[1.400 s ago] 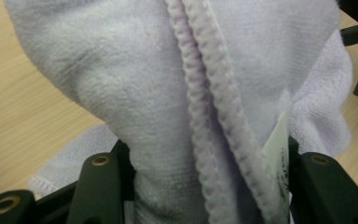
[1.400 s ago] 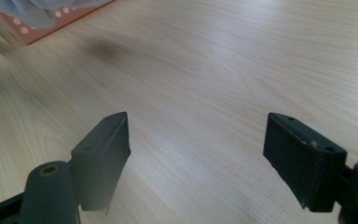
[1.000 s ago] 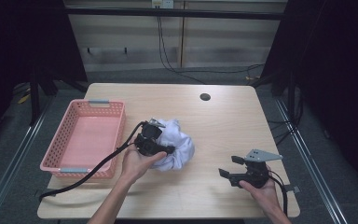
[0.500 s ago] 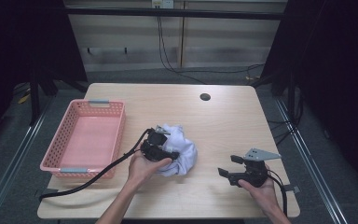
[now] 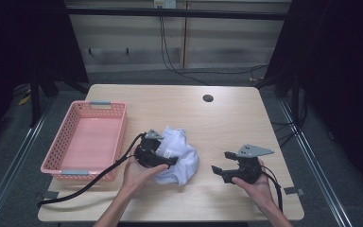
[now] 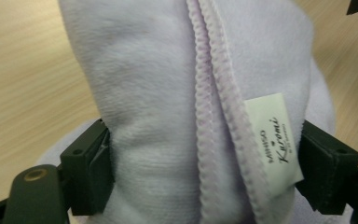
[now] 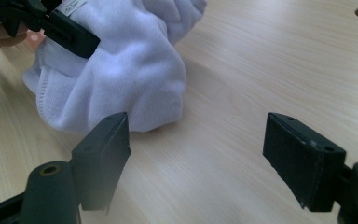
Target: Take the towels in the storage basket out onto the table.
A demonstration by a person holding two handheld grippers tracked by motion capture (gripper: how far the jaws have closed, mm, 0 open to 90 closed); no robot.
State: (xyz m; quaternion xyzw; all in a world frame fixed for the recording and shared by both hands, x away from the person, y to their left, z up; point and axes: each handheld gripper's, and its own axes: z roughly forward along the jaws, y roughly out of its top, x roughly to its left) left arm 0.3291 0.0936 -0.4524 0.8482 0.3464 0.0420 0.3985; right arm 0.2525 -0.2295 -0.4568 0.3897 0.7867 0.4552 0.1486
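Observation:
A white fleece cloth (image 5: 182, 156) lies bunched on the wooden table (image 5: 227, 123), just right of the pink basket (image 5: 123, 137). My left gripper (image 5: 167, 157) is at its left side. In the left gripper view (image 6: 205, 172) the jaws stand wide on either side of a thick fold of the cloth (image 6: 158, 93), touching it. A sewn label (image 6: 272, 135) lies by the right jaw. My right gripper (image 5: 220, 161) is open to the cloth's right, apart from it. The right gripper view (image 7: 196, 154) has bare table between the jaws and the cloth (image 7: 121, 70) ahead.
The pink basket holds nothing and sits at the table's left. A round cable hole (image 5: 208, 98) is at the back of the table. The left gripper's black cable (image 5: 90, 182) trails over the front left edge. Bare wood lies behind and right of the cloth.
The left gripper and the cloth have shifted a little toward the table's front, and the cloth is more bunched. The right gripper has stayed in place.

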